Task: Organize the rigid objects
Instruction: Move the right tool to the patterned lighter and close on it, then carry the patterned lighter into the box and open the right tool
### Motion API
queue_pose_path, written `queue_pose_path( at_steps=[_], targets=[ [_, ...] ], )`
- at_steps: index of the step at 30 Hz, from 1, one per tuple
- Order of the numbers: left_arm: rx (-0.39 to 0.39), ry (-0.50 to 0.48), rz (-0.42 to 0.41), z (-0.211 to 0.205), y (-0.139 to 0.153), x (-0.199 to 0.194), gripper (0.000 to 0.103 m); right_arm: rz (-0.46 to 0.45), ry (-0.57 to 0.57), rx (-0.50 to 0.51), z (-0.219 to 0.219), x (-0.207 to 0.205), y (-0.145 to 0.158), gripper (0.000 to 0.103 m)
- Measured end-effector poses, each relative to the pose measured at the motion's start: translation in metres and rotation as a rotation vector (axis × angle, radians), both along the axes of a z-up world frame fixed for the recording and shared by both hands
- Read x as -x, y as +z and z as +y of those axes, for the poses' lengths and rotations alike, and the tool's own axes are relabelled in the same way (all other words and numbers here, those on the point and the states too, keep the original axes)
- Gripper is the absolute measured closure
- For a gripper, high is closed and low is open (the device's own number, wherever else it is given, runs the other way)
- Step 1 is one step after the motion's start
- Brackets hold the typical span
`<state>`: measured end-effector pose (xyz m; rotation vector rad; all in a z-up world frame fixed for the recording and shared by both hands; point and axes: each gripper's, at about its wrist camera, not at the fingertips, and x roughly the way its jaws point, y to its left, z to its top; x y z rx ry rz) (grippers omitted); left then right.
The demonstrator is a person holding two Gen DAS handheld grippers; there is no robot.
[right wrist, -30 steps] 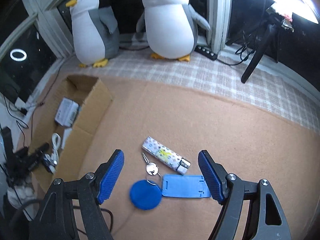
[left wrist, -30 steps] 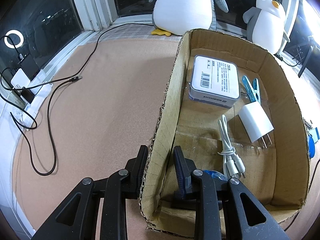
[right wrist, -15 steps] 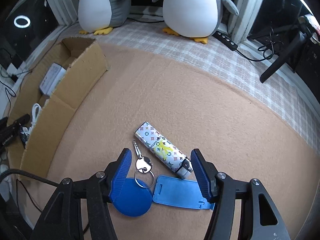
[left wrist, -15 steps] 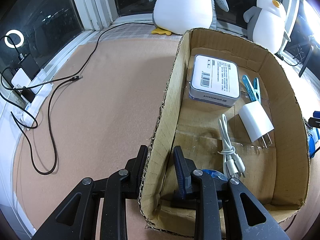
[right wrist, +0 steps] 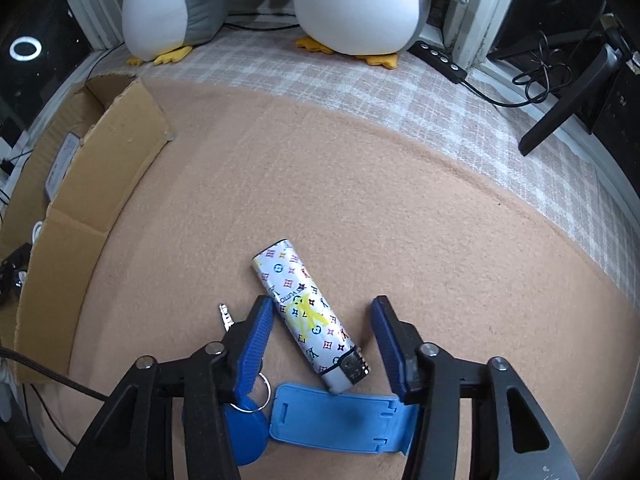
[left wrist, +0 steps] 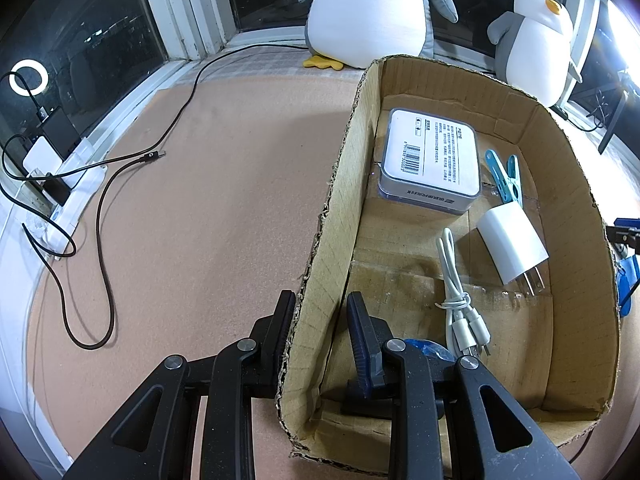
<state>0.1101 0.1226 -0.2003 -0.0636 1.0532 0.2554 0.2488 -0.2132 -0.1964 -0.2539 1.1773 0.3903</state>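
On a tan felt-covered tabletop [right wrist: 360, 184], the right tongs [right wrist: 322, 338] stand spread wide around a white patterned lighter [right wrist: 306, 318] that lies flat between the blue pads, neither pad touching it. The lighter's metal end rests against the rim of a flat blue plastic phone stand [right wrist: 340, 416] just below it. Beside the left pad sits a round blue key fob [right wrist: 246, 432] on a metal ring with a small silver key [right wrist: 226, 316], partly hidden behind that pad.

Well to the left, an open brown cardboard box [left wrist: 332, 216] lies on the same tabletop. The left tongs [left wrist: 320, 332] straddle its near-left wall, one finger outside and one inside; the jaws are narrowly parted and whether they pinch the cardboard cannot be told. Inside the box are a white-labelled grey rectangular case [left wrist: 430, 160], a turquoise clothes peg [left wrist: 504, 176], a white plug adapter [left wrist: 510, 246] and a bundled white cable [left wrist: 460, 304]. A blue object shows behind the inner finger, too hidden to name.

Two plush penguins [right wrist: 352, 4] sit on a checked cloth [right wrist: 440, 96] by the dark window, with a black power strip [right wrist: 438, 60] and a black stand [right wrist: 568, 104] to the right. A loose black cable [left wrist: 104, 208] snakes over the felt left of the box.
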Motion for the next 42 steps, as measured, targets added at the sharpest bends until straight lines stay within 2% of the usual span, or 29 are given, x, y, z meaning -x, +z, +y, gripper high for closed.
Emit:
queue_pose_path(
  at_steps=[4,6,12,19,25,30,33,38,42],
  targets=[
    [0.000,0.002,-0.001,0.000,0.000,0.001,0.075,0.005,-0.019,-0.010,-0.008,-0.004,0.001,0.077],
    [0.000,0.002,-0.002,0.001,0.000,0.001,0.075,0.008,-0.030,-0.017,-0.011,-0.004,0.002,0.080],
    [0.002,0.004,-0.004,0.001,0.000,0.002,0.075,0.007,-0.078,-0.046,-0.019,-0.002,0.003,0.082],
    [0.003,0.006,-0.004,0.001,0.000,0.002,0.075,0.013,-0.189,-0.177,-0.040,0.001,0.008,0.082],
    [0.002,0.005,-0.003,0.002,0.000,0.002,0.075,-0.012,-0.218,-0.240,-0.038,0.002,0.020,0.082],
    [0.003,0.006,-0.006,0.002,0.000,0.002,0.075,-0.058,-0.175,-0.269,-0.020,0.006,0.048,0.082],
    [0.004,0.008,-0.006,0.002,0.000,0.001,0.075,-0.101,-0.097,-0.285,0.008,0.015,0.076,0.082],
    [0.005,0.008,-0.006,0.002,0.000,0.001,0.075,-0.106,0.015,-0.304,0.048,0.032,0.093,0.082],
    [0.003,0.009,-0.006,0.002,0.000,0.001,0.075,-0.083,0.111,-0.320,0.083,0.052,0.095,0.082]
  ],
)
